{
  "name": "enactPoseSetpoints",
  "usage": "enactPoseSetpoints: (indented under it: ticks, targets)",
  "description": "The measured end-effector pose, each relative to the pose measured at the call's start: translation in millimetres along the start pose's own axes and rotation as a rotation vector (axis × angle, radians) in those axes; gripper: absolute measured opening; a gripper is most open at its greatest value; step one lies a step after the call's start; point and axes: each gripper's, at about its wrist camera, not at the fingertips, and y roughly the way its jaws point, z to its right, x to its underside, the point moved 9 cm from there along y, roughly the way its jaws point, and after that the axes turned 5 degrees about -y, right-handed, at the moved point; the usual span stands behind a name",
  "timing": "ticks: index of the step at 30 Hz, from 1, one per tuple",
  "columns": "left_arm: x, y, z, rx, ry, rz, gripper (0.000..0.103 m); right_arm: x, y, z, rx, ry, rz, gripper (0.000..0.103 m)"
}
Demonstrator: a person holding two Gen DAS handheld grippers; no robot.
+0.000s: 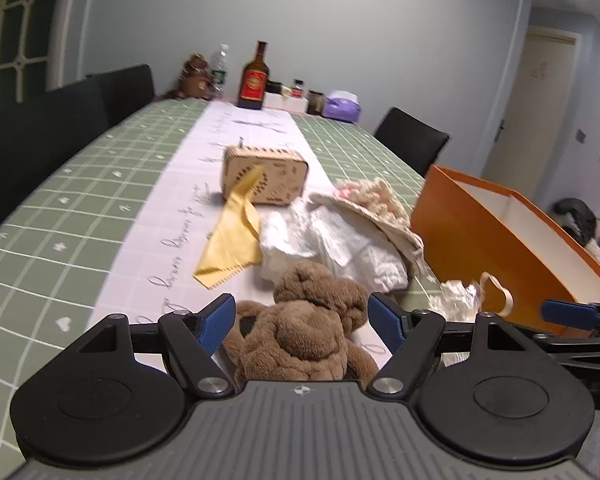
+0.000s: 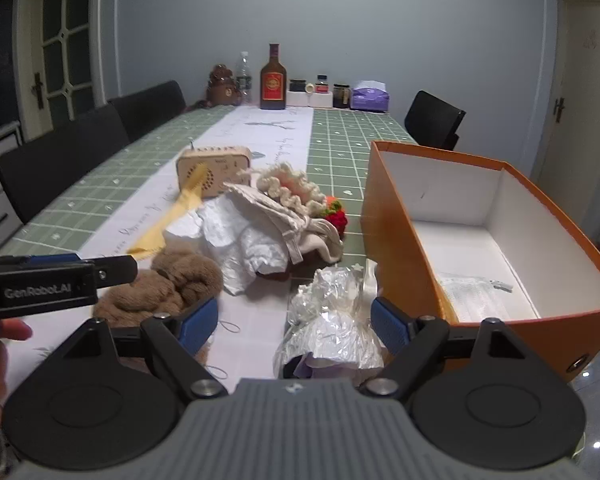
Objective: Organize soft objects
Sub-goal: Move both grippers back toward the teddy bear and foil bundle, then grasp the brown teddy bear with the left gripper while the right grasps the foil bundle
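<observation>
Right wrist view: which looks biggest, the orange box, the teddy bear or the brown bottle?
1. orange box, by far the biggest.
2. teddy bear.
3. brown bottle, though it stands far back, which shrinks it.

1. Surface (image 2: 340,136): green checked cloth with a white runner (image 2: 260,128) down its middle.
2. Near end: brown plush bear (image 1: 300,332), yellow cloth (image 1: 236,240), white crumpled wrapping (image 2: 244,240), silvery bag (image 2: 332,320).
3. Right edge: open orange box (image 2: 404,240).
4. Middle: wooden radio (image 2: 216,172).
5. Far end: brown bottle (image 2: 273,80), jars, purple tissue pack (image 2: 370,98).
</observation>
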Motion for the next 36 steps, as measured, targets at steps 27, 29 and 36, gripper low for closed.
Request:
enactPoseSetpoints:
  ticks: [27, 29, 36]
  targets:
    - [30, 54, 3, 0.007, 0.212, -0.061, 0.088, 50, 69, -7, 0.179, 0.102, -0.043, 0.069]
    - [32, 55, 4, 0.012, 0.228, -0.062, 0.083, 51, 67, -7, 0.16, 0.101, -0.038, 0.064]
    - [36, 46, 5, -0.02, 0.248, -0.071, 0.066, 52, 56, -5, 0.121, 0.126, -0.048, 0.054]
